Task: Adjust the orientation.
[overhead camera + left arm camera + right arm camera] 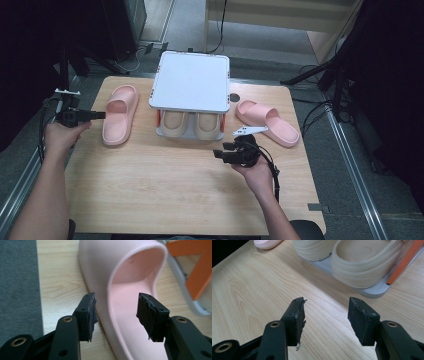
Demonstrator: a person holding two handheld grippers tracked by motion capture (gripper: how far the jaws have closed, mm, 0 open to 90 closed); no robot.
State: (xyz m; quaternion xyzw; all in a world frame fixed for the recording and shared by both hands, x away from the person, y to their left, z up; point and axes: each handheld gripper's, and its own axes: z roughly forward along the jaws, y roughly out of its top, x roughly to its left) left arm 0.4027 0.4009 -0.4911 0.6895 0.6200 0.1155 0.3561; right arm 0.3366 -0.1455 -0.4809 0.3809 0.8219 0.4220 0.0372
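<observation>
Between the parted pads of the left gripper (116,315) lies the near wall of the pink slipper (125,290), ungripped, its long axis running away from the gripper.

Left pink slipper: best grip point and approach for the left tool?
Grip the pink slipper's outer side wall near the strap arch, coming level from the table's left edge. The left tool already straddles that thin upright wall, jaws open; the arch is likely too wide.
</observation>
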